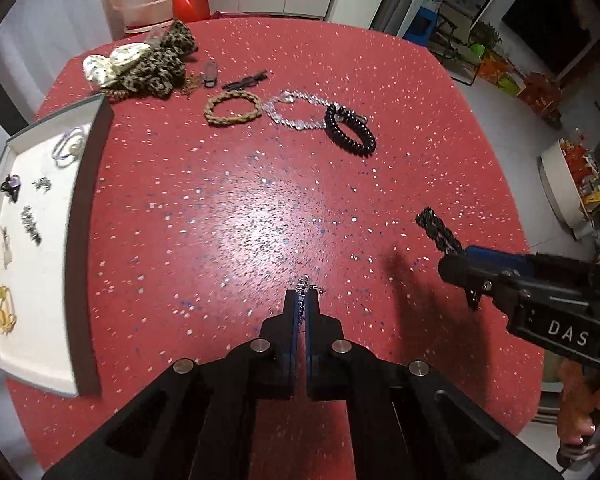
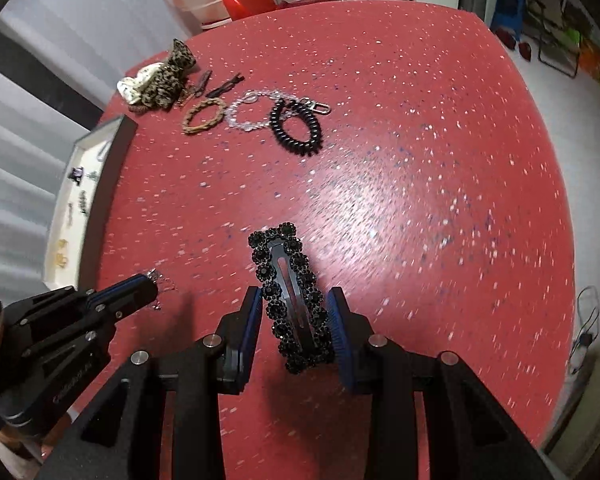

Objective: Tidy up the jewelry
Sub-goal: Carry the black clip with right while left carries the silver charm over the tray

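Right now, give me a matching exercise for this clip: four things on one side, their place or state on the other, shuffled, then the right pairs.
Things:
1. black jewelled hair clip
2. small silver earring
3. black coil bracelet
4. gold piece

Places or states:
A. lying in the white tray
B. pinched at the tips of the shut left claw
C. lying on the red table, overlapping the clear bead bracelet
D. gripped between the pads of the right claw

Pairs: 1-D, 2-B, 3-C, 4-A
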Demonstrator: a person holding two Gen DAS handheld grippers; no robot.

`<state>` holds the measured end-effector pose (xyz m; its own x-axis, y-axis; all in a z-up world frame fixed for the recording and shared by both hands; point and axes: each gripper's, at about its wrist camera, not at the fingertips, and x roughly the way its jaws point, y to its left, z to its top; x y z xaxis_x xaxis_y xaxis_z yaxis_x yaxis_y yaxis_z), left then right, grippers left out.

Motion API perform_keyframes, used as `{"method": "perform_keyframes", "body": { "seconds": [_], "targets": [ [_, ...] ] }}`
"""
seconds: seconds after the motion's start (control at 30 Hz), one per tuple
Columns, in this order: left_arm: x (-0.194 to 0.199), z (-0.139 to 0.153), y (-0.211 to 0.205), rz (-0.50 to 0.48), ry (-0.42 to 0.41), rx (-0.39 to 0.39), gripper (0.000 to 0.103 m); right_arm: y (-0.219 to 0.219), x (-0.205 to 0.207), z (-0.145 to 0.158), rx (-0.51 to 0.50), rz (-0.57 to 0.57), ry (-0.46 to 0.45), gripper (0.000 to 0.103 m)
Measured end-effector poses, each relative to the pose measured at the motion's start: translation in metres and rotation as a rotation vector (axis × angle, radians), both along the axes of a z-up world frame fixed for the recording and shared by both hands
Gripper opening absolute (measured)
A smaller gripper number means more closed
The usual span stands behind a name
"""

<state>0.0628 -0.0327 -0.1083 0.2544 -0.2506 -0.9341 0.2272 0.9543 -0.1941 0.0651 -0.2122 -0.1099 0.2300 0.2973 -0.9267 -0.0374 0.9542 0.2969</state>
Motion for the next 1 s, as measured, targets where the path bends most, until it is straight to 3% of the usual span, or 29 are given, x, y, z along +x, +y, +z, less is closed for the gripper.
{"method": "perform_keyframes", "body": {
  "seconds": [0.47,1.0],
  "targets": [
    [-0.039,0.045,0.063,0.074,-0.014,0.006,0.003,0.050,-0.027,0.058,0.076,0.026,0.003,0.036],
    [-0.044,0.050,0.173,0.257,-0.032,0.030,0.003,0.162,-0.009,0.080,0.104,0.165,-0.005,0.036]
  ]
}}
